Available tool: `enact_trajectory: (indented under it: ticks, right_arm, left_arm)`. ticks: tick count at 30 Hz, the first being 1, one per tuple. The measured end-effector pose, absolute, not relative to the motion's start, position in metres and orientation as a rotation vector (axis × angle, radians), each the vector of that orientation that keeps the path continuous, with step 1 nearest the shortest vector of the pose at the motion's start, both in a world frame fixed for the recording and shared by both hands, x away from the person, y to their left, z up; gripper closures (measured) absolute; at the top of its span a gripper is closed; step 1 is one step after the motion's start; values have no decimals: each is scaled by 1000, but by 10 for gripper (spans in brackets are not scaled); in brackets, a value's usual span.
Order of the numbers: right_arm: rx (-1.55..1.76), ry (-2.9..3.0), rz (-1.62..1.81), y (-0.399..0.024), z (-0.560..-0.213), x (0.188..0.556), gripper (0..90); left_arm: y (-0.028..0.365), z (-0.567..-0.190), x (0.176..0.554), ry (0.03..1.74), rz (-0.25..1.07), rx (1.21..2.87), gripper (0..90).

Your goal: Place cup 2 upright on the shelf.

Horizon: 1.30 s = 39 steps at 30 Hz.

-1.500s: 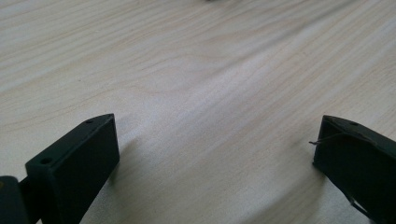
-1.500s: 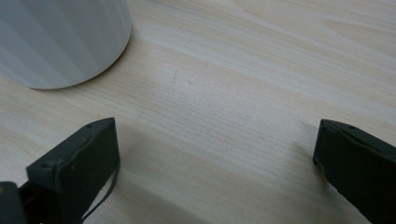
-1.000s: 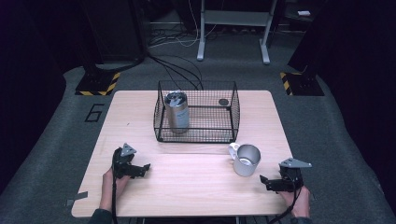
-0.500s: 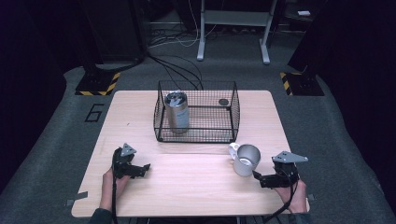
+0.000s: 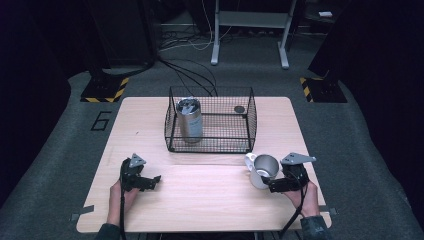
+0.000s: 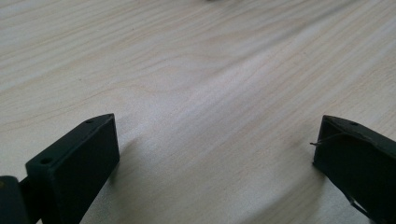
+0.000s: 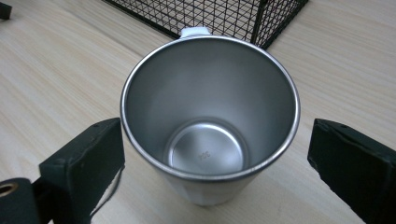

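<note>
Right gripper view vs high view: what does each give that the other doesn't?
Right gripper view alone: the inside of the steel mug, empty down to its base, and the right gripper with jaws open on either side of the mug, the left jaw close against its wall.

High view alone: the left gripper over bare table, the tumbler upright in the wire basket, and a small dark disc in the basket's far right corner.

Both: mug, basket, wooden tabletop, right gripper.
</note>
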State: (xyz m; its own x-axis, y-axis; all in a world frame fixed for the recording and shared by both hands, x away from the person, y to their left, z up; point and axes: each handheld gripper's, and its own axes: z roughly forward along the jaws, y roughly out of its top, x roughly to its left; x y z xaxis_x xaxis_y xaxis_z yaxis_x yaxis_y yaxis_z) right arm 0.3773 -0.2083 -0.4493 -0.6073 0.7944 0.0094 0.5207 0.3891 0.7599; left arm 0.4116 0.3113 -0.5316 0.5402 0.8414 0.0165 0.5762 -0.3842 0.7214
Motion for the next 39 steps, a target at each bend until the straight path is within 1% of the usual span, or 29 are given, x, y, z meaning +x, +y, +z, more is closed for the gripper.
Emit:
enact_trajectory:
  ticks: [5, 7, 20, 39]
  right_arm:
    - [1132, 2312, 1061, -201, -451, 385, 12]
    - [1108, 2328, 1049, -197, -452, 389, 42]
    - [1077, 2342, 1032, -193, -454, 394, 43]
    - [1102, 2326, 1044, -194, -448, 389, 59]
  left_arm:
    - [312, -531, 411, 1139, 501, 2122, 0]
    - [312, -530, 411, 1137, 508, 2127, 0]
    - [312, -530, 411, 1138, 510, 2129, 1]
    - [313, -530, 411, 1139, 504, 2134, 1]
